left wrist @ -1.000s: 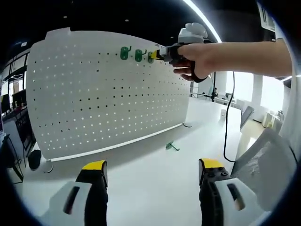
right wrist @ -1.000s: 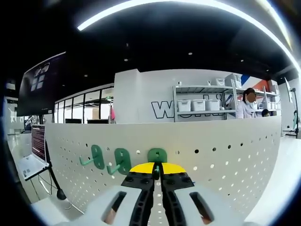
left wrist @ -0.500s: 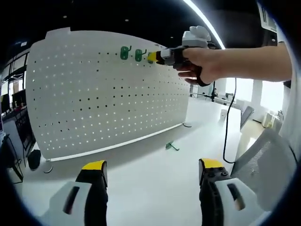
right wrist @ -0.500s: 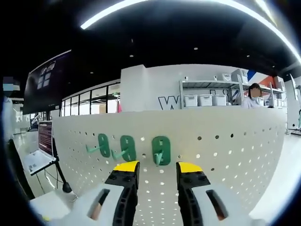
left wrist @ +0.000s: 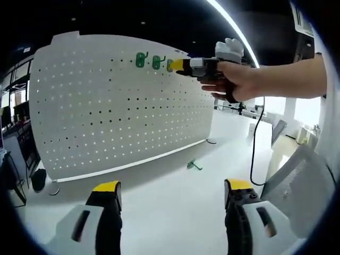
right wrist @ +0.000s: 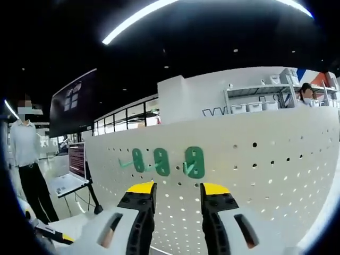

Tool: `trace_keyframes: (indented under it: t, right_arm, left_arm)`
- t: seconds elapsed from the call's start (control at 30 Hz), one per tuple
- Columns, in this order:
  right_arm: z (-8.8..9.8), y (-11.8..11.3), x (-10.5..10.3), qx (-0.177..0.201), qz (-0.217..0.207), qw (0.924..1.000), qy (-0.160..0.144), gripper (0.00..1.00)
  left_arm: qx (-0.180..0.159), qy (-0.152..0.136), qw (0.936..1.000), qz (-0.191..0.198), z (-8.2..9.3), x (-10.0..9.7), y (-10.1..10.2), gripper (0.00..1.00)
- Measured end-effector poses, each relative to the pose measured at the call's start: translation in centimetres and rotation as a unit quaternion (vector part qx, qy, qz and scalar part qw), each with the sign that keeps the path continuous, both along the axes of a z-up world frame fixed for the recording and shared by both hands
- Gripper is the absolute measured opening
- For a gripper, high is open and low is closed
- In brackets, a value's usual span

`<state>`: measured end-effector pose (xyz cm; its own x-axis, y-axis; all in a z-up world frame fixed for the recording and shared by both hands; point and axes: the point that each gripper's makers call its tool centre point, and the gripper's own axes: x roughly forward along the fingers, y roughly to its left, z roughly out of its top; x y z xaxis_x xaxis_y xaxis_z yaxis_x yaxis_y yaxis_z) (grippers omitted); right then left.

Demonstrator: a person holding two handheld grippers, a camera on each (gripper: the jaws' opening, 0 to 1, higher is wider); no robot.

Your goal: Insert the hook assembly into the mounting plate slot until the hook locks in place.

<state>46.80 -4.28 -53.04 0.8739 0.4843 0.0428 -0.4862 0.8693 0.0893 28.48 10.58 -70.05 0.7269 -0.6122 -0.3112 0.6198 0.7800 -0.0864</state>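
A white pegboard mounting plate (left wrist: 122, 101) stands upright on the table. Three green hooks hang in a row near its top edge; the rightmost (right wrist: 194, 162) sits just ahead of my right gripper (right wrist: 176, 189), which is open and a short way back from the board. In the left gripper view the right gripper (left wrist: 180, 66) shows held by a hand, its yellow tips beside that third hook (left wrist: 170, 65). Another green hook (left wrist: 194, 165) lies loose on the table by the board's foot. My left gripper (left wrist: 172, 187) stands open, low over the table, holding nothing.
The plate (right wrist: 276, 159) rests on small feet on a white table (left wrist: 175, 207). A black cable (left wrist: 255, 143) hangs from the right gripper. A person (right wrist: 26, 170) stands at the left by a laptop (right wrist: 69, 178) on a stand. Shelves with bins (right wrist: 255, 106) line the back wall.
My right gripper opened, let go of the third green hook, left it hanging on the plate, and drew back from the board. The left gripper stayed still.
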Motion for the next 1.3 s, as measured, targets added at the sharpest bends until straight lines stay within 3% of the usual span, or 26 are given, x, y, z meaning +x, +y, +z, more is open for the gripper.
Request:
trace_keyframes:
  t: [0.17,0.43,0.73,1.3]
  right_arm:
    - [-0.6,0.4,-1.0,-0.001,0.037,0.9993,0.007,0.34]
    - [-0.8,0.5,-1.6,-0.014,0.055,0.9984,0.005,0.34]
    - [-2.4,-0.4,-5.5,-0.050,0.092,0.9945,-0.004,0.43]
    - [-6.2,-2.2,-11.2,-0.096,0.103,0.9900,-0.001,0.50]
  left_arm:
    - [0.000,0.000,1.0000,-0.002,-0.1,0.0,-0.1,0.82]
    - [0.002,0.001,1.0000,-0.004,-0.1,0.0,-0.1,0.81]
    - [0.002,0.000,1.0000,-0.007,0.0,-0.1,-0.3,0.81]
    - [-0.009,-0.007,0.9999,-0.013,0.7,0.0,-0.9,0.82]
